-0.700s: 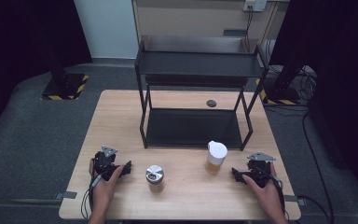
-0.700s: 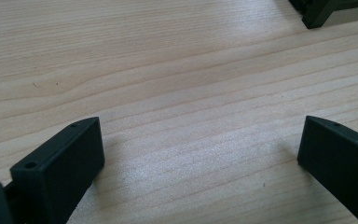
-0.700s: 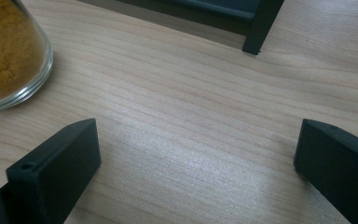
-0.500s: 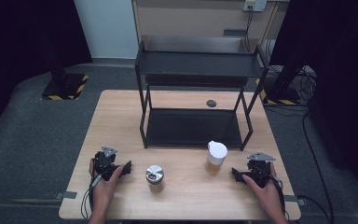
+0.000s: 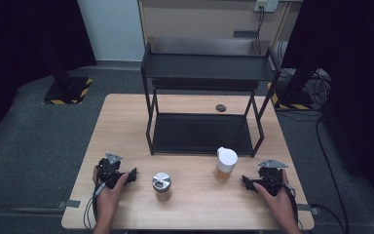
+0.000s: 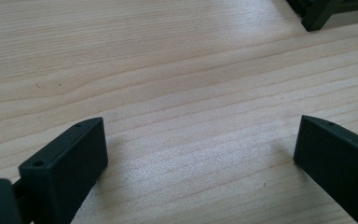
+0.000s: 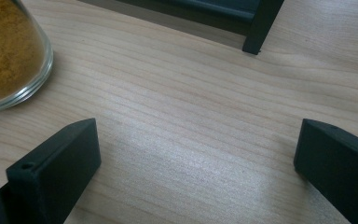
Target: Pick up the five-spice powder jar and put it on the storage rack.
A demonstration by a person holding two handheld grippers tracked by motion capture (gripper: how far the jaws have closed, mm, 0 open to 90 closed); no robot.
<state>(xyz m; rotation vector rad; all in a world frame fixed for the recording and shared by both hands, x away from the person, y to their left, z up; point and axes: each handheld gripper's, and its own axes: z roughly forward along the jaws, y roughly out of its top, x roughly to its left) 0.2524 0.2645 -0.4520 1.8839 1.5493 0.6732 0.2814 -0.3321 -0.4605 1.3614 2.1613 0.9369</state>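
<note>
A glass jar (image 5: pixel 225 165) with a white lid and orange-brown powder inside stands near the table's front, right of centre; its base (image 7: pixel 9 51) fills the upper left of the right gripper view. A smaller jar (image 5: pixel 162 186) with a shiny metal lid stands left of it. My right gripper (image 5: pixel 247 182) rests on the wood just right of the white-lidded jar, open, with bare table between its jaws (image 7: pixel 196 154). My left gripper (image 5: pixel 132 175) lies on the table left of the metal-lidded jar, also open and holding nothing (image 6: pixel 200 149).
A black two-tier metal rack (image 5: pixel 204 73) stands at the middle and back of the wooden table (image 5: pixel 126 122); one of its feet (image 7: pixel 256 44) is close ahead of my right gripper. A small dark disc (image 5: pixel 220 107) lies behind the rack's lower shelf.
</note>
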